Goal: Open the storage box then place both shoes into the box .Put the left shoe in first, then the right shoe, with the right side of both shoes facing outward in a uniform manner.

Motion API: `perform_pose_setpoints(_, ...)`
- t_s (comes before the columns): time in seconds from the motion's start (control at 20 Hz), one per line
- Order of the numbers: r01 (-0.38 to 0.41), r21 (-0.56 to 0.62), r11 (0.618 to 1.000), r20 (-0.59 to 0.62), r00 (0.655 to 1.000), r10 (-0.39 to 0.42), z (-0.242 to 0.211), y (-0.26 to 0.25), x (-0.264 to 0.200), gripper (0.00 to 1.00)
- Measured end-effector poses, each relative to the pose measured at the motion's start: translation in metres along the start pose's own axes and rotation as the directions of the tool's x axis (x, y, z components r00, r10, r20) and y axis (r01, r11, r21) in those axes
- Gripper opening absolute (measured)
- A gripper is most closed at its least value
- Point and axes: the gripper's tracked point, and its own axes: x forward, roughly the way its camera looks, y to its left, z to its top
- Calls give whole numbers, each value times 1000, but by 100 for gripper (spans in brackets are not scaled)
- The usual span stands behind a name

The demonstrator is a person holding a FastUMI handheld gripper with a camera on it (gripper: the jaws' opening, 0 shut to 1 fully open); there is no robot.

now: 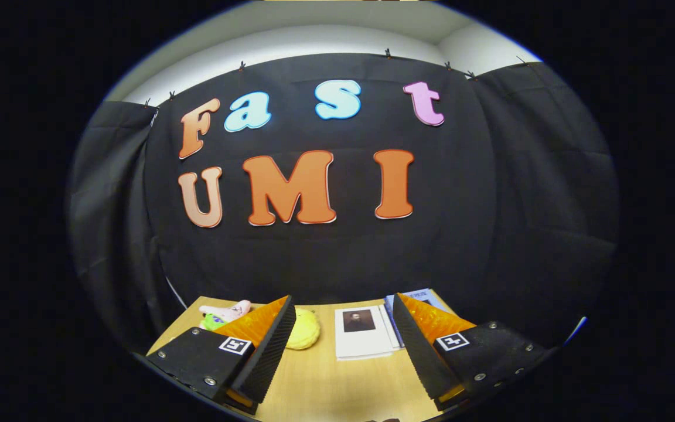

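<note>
The hand-held gripper [340, 351] hangs released, fingers spread wide over the pale wooden worktop [326, 387], gripping nothing, with neither storage box nor shoes ahead of it, so progress cannot be judged.

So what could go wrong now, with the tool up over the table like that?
1. The tool is open and holds nothing, and it looks at the booth wall. A box or shoes may sit outside what it sees, so it could drop blindly.
2. A yellow plush toy lies just ahead of its fingers; coming down, they might knock it.
3. The white booklet lies between and beyond the fingers and could get pushed or creased.
</note>
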Motion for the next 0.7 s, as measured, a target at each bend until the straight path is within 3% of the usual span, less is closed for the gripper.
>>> perform_pose_setpoints(0.45,137,15,990,75,988,-138,-1,-92,-18,98)
perform_pose_setpoints(0.7,146,23,989,82,986,-147,-5,-105,-29,98)
